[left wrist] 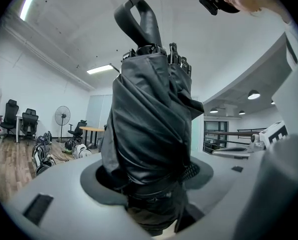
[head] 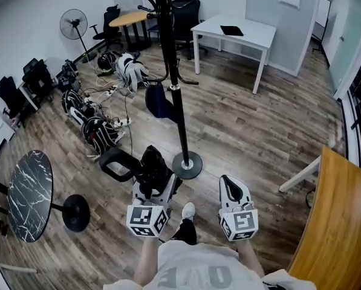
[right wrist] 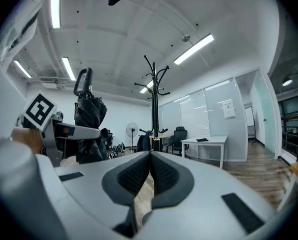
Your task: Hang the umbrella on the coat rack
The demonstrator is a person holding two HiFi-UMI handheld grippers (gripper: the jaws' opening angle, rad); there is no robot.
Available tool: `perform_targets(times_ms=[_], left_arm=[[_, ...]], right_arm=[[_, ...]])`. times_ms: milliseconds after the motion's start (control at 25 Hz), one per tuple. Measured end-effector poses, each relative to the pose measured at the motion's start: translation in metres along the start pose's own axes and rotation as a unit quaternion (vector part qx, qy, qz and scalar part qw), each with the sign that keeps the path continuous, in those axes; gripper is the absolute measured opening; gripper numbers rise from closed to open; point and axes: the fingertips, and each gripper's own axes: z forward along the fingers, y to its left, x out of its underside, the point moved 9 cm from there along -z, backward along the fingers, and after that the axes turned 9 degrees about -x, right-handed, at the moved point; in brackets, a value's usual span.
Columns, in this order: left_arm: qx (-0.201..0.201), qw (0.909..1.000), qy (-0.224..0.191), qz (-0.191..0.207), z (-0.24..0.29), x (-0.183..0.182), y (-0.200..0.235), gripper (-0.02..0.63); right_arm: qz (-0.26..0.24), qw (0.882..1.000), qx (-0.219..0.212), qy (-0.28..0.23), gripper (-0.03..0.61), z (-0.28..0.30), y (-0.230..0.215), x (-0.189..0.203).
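One folded black umbrella (head: 151, 162). One black coat rack (head: 174, 83), with one dark blue item (head: 159, 101) hanging on it. Two grippers: left gripper (head: 156, 183) and right gripper (head: 231, 185). One standing fan (head: 74, 25). One white desk (head: 234, 32). One black marble round table (head: 29, 195). One round wooden table (head: 130, 19).

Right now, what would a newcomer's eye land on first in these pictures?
The folded black fabric umbrella with a loop handle stands upright, clamped in the left gripper, low in the head view. Just beyond it on the wood-plank floor rises the tall black metal coat rack, with a dark blue item hanging partway up. The right gripper is shut on nothing, beside the left one.
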Motion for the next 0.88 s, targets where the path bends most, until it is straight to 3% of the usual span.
perform_targets(times_ms=[600,880], left_arm=[[0.023,0.999,-0.015,0.034,0.162,-0.03,0.096,0.299],[0.029,0.9991,-0.004,0.031,0.206,-0.034,0.109,0.299]], right_arm=[[-0.023,0.999,0.042,-0.012,0.031,0.179,-0.05,-0.042],[-0.033,0.998,0.044,-0.001,0.031,0.219,-0.072,-0.053]])
